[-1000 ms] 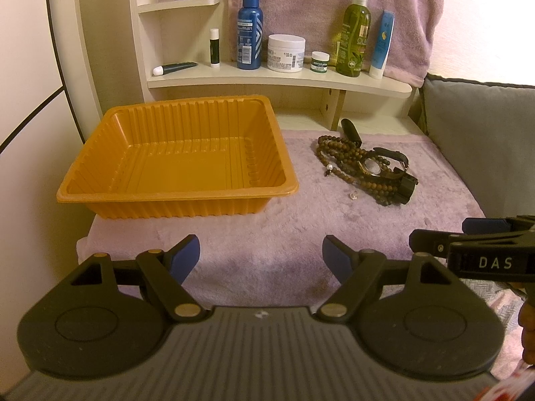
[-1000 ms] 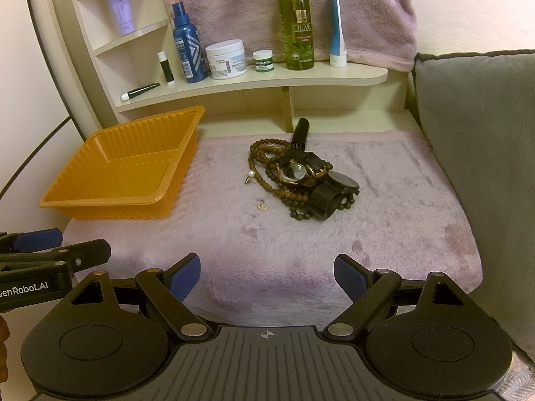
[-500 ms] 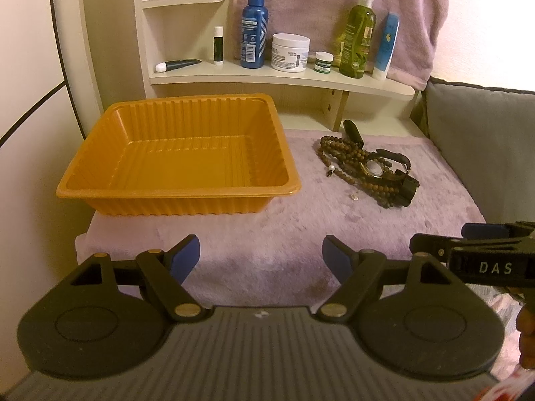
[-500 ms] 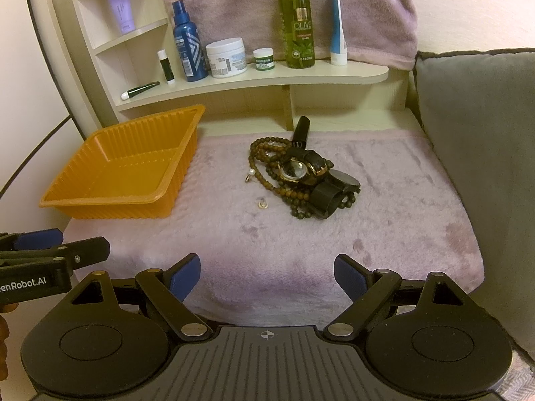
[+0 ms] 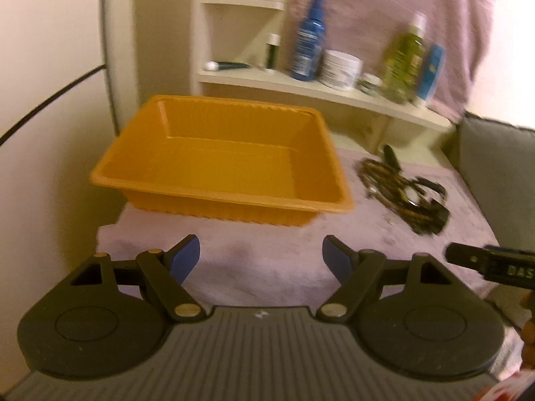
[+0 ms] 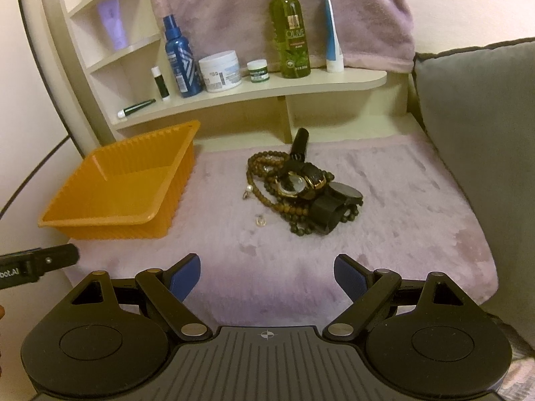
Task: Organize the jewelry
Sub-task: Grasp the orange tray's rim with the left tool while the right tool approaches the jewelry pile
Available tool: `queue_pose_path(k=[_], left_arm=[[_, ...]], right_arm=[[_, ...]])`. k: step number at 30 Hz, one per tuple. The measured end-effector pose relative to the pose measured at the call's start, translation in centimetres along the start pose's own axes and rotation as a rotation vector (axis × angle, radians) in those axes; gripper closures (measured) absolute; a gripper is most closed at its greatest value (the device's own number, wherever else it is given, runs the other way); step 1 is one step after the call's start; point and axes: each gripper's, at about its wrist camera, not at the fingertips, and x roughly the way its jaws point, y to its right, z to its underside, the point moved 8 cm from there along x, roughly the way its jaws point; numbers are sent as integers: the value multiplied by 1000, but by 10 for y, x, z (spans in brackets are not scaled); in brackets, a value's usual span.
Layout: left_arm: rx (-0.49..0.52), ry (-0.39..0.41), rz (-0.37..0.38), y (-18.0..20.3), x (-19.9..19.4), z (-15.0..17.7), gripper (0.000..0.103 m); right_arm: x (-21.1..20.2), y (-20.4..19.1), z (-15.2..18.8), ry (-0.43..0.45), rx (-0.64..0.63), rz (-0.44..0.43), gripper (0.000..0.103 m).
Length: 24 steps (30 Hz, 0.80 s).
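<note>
A pile of jewelry [image 6: 302, 188] lies on the purple mat: a brown bead necklace [image 6: 264, 193], a gold-rimmed watch [image 6: 294, 183] and dark straps. A small earring [image 6: 260, 221] and a pearl earring [image 6: 246, 193] lie loose beside it. The pile also shows blurred in the left wrist view [image 5: 406, 190]. An empty orange tray [image 5: 220, 163] stands at the left; it also shows in the right wrist view [image 6: 123, 187]. My left gripper [image 5: 260, 255] is open and empty in front of the tray. My right gripper [image 6: 267, 275] is open and empty, short of the pile.
A shelf [image 6: 254, 92] behind holds a blue spray bottle [image 6: 180, 60], a white jar [image 6: 220, 70], a green olive bottle [image 6: 291, 33] and tubes. A grey cushion [image 6: 478, 117] bounds the right side. A purple towel [image 6: 281, 3] hangs at the back.
The left wrist view has swung left and is blurred by motion; the tray sits more central. The right gripper has moved slightly closer to the jewelry pile. Both stay open.
</note>
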Motion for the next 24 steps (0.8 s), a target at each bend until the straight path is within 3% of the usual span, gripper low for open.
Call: queue_pose_path(k=[12, 20, 24], left_arm=[[-183, 133, -175, -87, 14, -13, 27], [-331, 171, -169, -120, 41, -17, 27], [-346, 187, -177, -126, 59, -21, 27]], right_arm=[[27, 0, -21, 45, 17, -17, 16], [48, 0, -33, 41, 5, 5, 16], [56, 2, -36, 30, 4, 23, 16]])
